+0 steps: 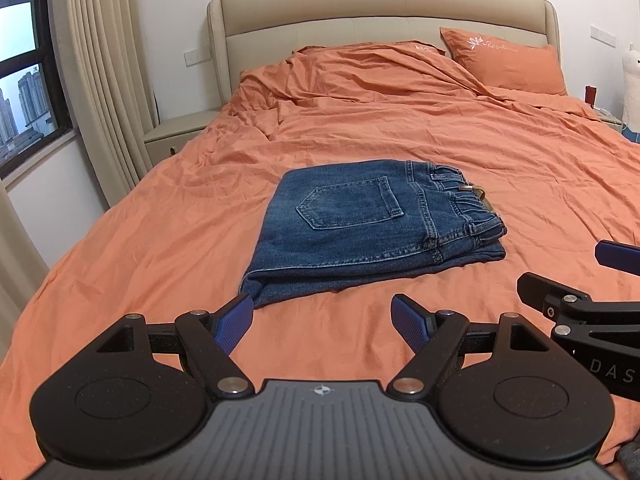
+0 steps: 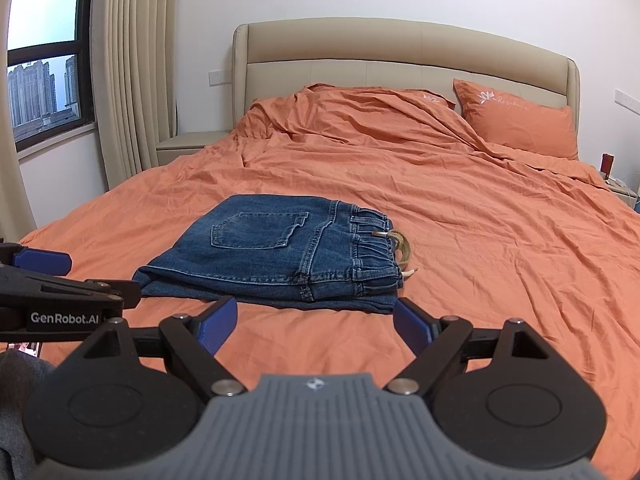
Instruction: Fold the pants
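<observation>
The blue jeans [image 1: 360, 228] are seen folded into a compact stack, back pocket up, at the middle of the orange duvet [image 1: 500, 152]; a drawstring, perhaps, pokes from the waistband. The folding is judged finished. The left gripper [image 1: 322, 322] and right gripper [image 2: 316, 322] are held apart, empty, just short of the stack; at most, squaring its edges is called for

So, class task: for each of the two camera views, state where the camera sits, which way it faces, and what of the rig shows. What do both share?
Left wrist view: sits on the left hand-held gripper, faces up the bed toward the headboard; its open fingers show, with the right hand-held gripper at right.
Right wrist view: sits on the right hand-held gripper, same heading; its open fingers show, with the left one at left.
Shared: folded jeans on the orange bedding, and the pillow.
</observation>
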Tool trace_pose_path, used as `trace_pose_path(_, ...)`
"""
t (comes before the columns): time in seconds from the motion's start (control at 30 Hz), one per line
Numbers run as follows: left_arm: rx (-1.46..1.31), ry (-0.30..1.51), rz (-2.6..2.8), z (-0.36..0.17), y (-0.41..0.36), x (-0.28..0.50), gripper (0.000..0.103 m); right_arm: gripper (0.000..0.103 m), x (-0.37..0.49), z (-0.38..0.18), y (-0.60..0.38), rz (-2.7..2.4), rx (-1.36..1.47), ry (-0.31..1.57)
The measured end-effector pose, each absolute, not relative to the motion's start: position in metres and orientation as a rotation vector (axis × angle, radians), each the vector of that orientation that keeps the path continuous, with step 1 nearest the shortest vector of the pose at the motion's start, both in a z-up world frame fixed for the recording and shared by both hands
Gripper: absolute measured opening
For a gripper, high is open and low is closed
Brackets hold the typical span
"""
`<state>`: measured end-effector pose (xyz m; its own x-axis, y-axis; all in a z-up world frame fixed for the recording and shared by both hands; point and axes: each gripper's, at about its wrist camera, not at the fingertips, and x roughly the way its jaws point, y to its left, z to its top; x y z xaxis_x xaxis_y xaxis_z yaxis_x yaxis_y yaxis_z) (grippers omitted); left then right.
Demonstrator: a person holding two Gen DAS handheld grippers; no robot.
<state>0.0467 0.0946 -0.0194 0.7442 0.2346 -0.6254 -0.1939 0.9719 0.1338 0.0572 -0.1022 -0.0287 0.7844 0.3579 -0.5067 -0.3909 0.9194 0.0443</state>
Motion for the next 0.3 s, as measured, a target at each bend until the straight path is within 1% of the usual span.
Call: trace_pose_path(0.3,0.061,0.687,0.234,-0.0186,0.0969,0.0463,0.092,0.082,0.0577,-0.0312,-0.1025,0.405,-0.065,0.538)
